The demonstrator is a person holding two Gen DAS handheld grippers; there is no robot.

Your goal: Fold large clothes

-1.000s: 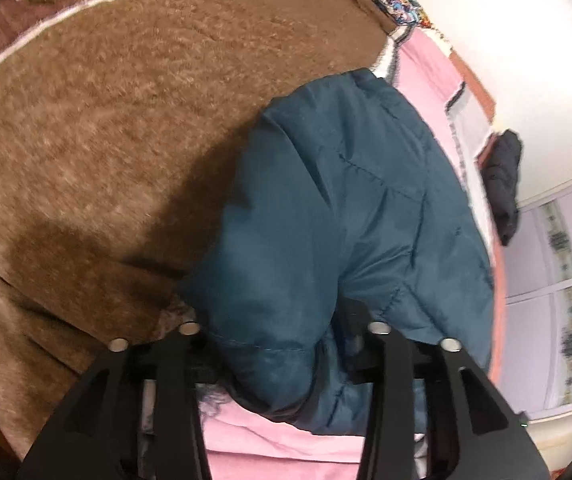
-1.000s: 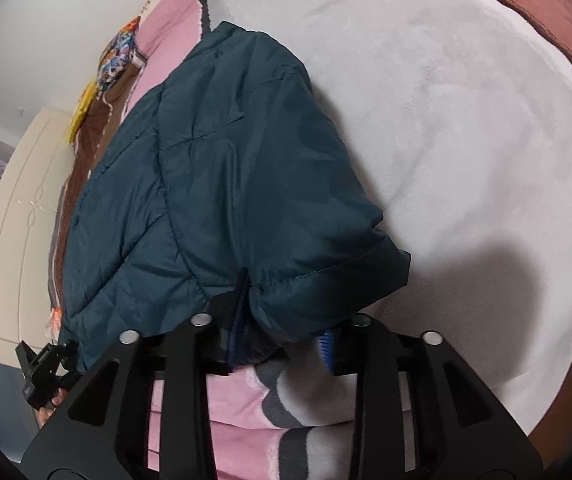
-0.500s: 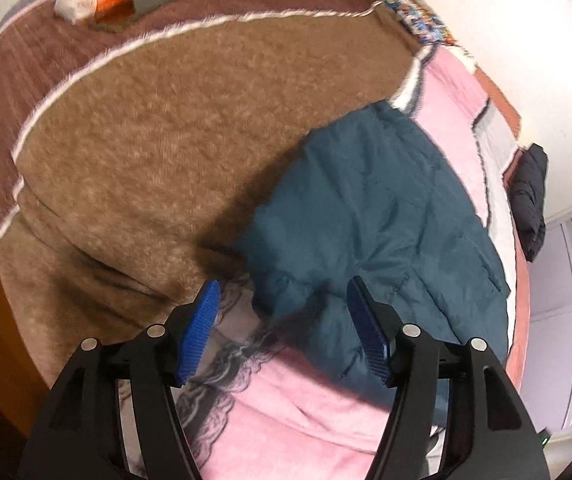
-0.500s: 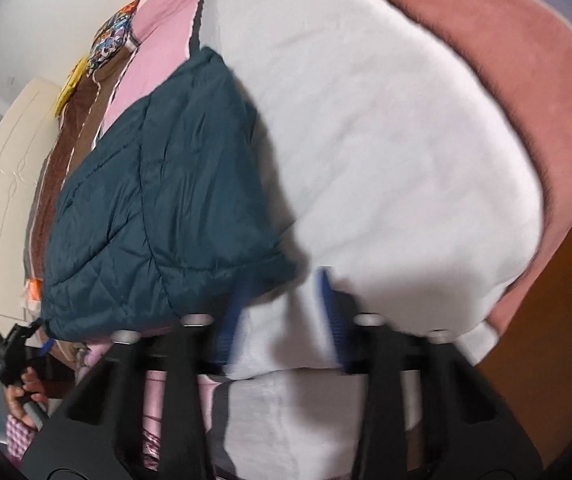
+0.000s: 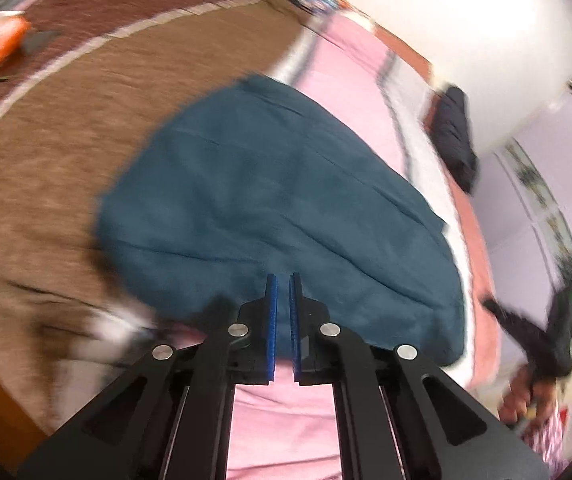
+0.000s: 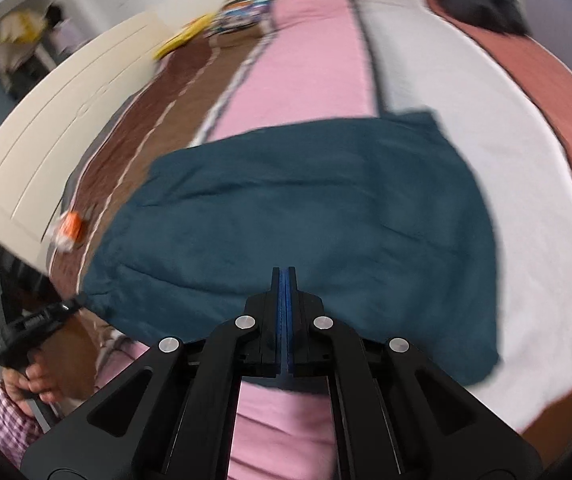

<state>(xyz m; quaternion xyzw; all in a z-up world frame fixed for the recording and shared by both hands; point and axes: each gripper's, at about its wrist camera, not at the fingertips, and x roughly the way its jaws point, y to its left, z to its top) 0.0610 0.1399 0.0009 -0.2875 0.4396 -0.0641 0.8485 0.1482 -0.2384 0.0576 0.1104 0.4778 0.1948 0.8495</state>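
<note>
Hovering with left gripper and right gripper both pressed together and empty, risking the puffy teal jacket, lying folded on the bed, springing open.

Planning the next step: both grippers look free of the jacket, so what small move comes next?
Probably retreat: the jacket lies folded flat on the bed, and the left gripper and right gripper are shut, holding nothing.

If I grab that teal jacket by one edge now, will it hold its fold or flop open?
The jacket looks quilted and soft, so it probably droops and unfolds. Its smooth shell may slip on the blanket. It's likely light for its size.
</note>
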